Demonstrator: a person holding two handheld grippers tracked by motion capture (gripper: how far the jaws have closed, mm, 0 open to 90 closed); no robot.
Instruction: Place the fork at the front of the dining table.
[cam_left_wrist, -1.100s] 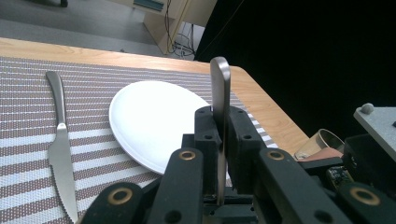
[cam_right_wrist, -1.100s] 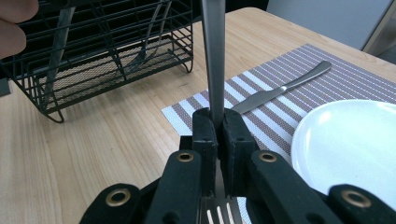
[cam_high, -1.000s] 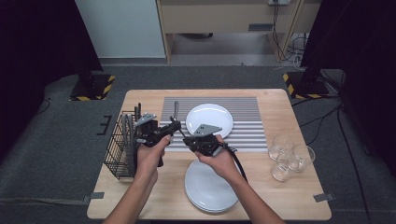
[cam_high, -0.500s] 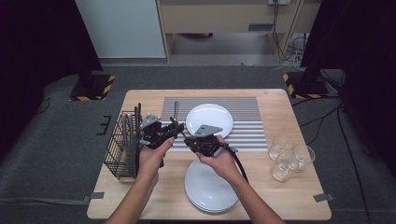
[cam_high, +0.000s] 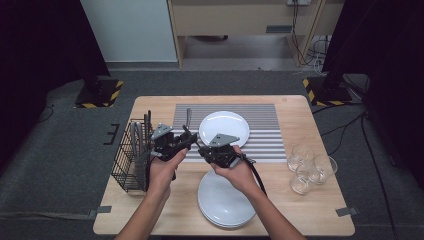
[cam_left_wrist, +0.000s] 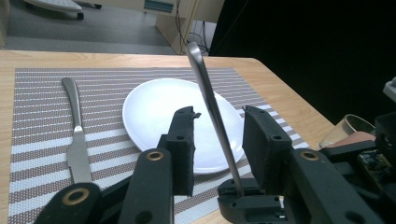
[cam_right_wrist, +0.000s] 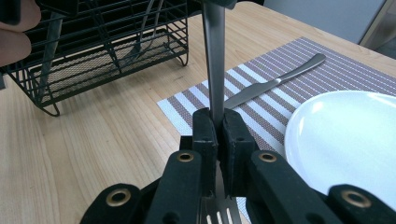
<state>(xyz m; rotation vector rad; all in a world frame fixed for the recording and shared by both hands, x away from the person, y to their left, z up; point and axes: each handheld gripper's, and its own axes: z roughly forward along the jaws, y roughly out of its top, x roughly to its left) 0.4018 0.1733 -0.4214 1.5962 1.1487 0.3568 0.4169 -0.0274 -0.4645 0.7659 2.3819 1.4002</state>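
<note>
My right gripper (cam_right_wrist: 217, 130) is shut on a steel fork (cam_right_wrist: 215, 60), with the tines below the pads and the handle standing up. My left gripper (cam_left_wrist: 219, 140) is open, and the fork's handle (cam_left_wrist: 210, 107) runs between its jaws without either pad touching it. In the high view the left gripper (cam_high: 191, 141) and right gripper (cam_high: 201, 148) meet tip to tip over the front left of the striped placemat (cam_high: 260, 120). A white plate (cam_high: 224, 127) lies on the mat, and a table knife (cam_high: 188, 119) lies to its left.
A black wire cutlery basket (cam_high: 132, 155) with several utensils stands at the table's left edge. A stack of white plates (cam_high: 222, 200) sits near the front edge. Three glasses (cam_high: 307, 167) stand at the right.
My left gripper has edged slightly right, towards the right gripper. The fork stays in the right gripper.
</note>
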